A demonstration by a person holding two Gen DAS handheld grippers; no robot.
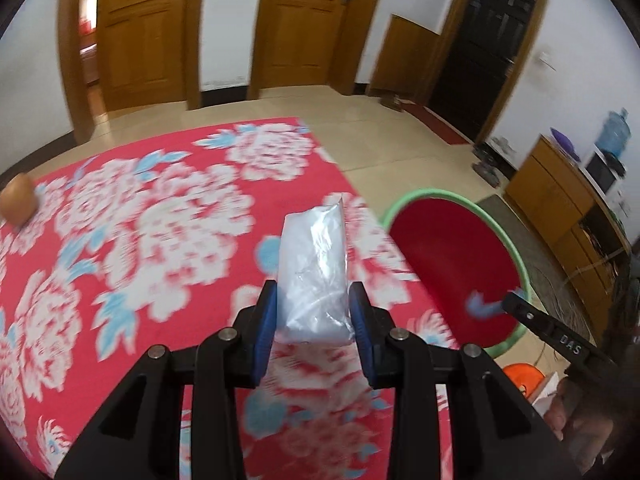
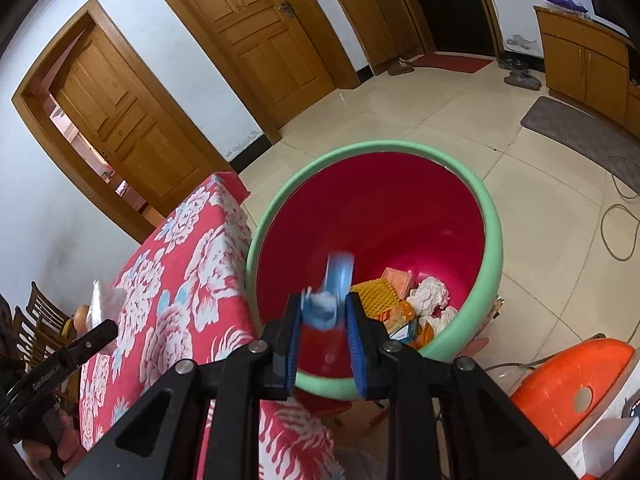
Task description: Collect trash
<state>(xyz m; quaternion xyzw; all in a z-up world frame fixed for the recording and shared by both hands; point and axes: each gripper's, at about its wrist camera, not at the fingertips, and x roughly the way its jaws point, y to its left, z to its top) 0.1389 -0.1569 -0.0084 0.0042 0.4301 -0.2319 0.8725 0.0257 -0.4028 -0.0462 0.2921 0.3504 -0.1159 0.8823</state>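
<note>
My left gripper (image 1: 314, 300) is shut on a clear plastic packet (image 1: 314, 256), held above the table's red floral cloth (image 1: 160, 240) near its right edge. A red bin with a green rim (image 2: 494, 240) stands on the floor beside the table. My right gripper (image 2: 322, 312) hangs over the bin's mouth. A blurred blue and white scrap (image 2: 332, 280) sits between its fingertips, loose from the pads. The bin's bottom holds white tissue (image 2: 428, 292) and orange and yellow wrappers. In the right wrist view the left gripper (image 2: 100, 332) shows at the left with the packet (image 2: 100, 304).
A brown round object (image 1: 16, 200) lies at the table's far left. An orange plastic stool (image 2: 568, 392) stands right of the bin. Wooden doors line the back wall, a wooden cabinet (image 1: 560, 200) stands at the right, and cables (image 2: 616, 232) lie on the tiled floor.
</note>
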